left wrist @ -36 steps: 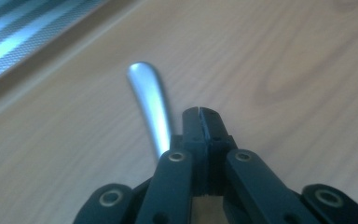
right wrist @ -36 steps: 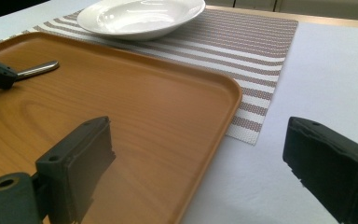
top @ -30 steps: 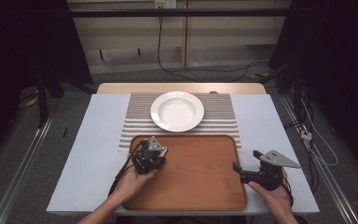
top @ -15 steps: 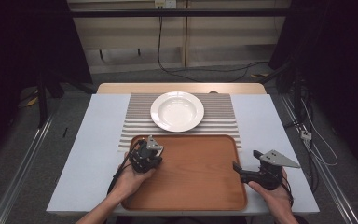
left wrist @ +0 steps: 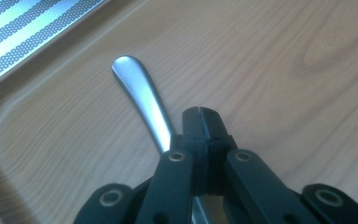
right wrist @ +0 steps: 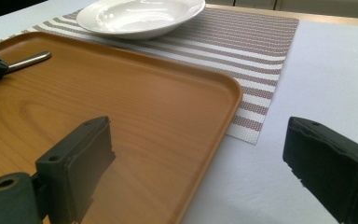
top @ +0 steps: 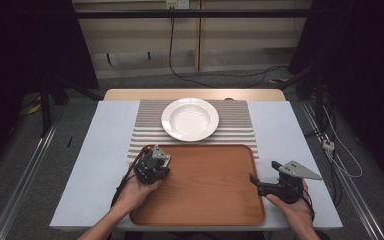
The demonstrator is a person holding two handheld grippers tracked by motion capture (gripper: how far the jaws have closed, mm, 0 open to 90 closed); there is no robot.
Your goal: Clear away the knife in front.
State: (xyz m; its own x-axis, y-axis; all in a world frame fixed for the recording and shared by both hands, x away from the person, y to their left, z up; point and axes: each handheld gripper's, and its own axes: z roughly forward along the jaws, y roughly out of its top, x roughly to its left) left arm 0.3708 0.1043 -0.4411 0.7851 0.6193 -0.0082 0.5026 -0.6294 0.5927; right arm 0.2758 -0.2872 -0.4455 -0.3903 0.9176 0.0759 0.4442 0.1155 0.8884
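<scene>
Left gripper [left wrist: 200,114] clamped on metal utensil handle [left wrist: 142,100], long axis running toward tray [left wrist: 284,56] far-left corner; right gripper [right wrist: 196,158] agape, idle.

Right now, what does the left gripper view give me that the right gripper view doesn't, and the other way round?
Left gripper view: the left gripper, jaws shut, over a metal handle lying on the tray; whether they pinch it I can't tell.
Right gripper view: the right gripper open at the tray's edge, plus the white plate.
Both: the wooden tray, the handle and the striped mat.
</scene>
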